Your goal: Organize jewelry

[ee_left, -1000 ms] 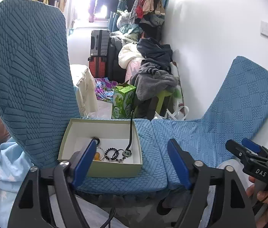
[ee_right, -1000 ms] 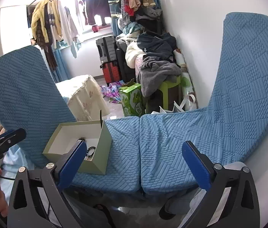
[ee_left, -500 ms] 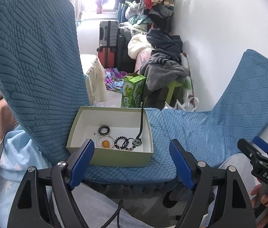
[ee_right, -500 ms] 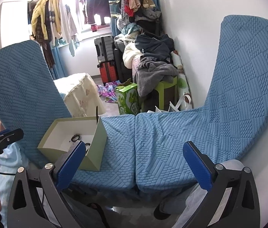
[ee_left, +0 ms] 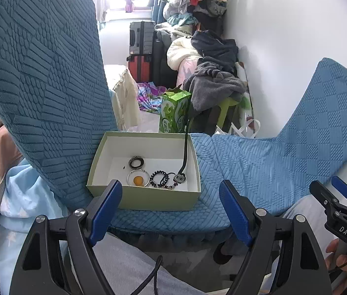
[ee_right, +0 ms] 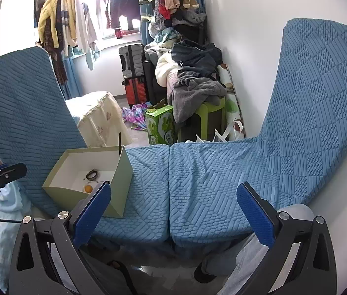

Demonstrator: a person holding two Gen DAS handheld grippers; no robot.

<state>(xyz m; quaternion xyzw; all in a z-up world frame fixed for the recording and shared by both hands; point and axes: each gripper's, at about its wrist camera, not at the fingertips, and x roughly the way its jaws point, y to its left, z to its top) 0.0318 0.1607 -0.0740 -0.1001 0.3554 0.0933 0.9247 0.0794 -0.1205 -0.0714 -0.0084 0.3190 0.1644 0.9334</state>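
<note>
Closing in on the pale green cardboard box with the white lining point(ee_left: 144, 169), we see it larger and more central in the left wrist view than a second ago, when the blue finger pads hid part of its contents. Now the whole floor of the box is open to view, which we judge puts the left gripper point(ee_left: 171, 211) well placed to reach in or to hold off; the pictures fit either jewelry waiting to be sorted or jewelry already gathered into the box.

The box sits on the blue quilted seat cushion point(ee_left: 235, 172), against the darker blue textured backrest point(ee_left: 43, 86). Inside lie a dark round ring-shaped piece point(ee_left: 136, 162), a clear round case with an orange bead point(ee_left: 137, 179), a black beaded bracelet point(ee_left: 160, 178), and a small silver charm on a dark cord point(ee_left: 180, 177) whose cord runs up over the far wall. They cluster toward the near wall, touching or nearly so.

Our left gripper hovers just short of the box, fingers spread wide and holding nothing. Our right gripper point(ee_right: 173, 211) is likewise wide open and empty, over bare cushion, with the box off to its left.
</note>
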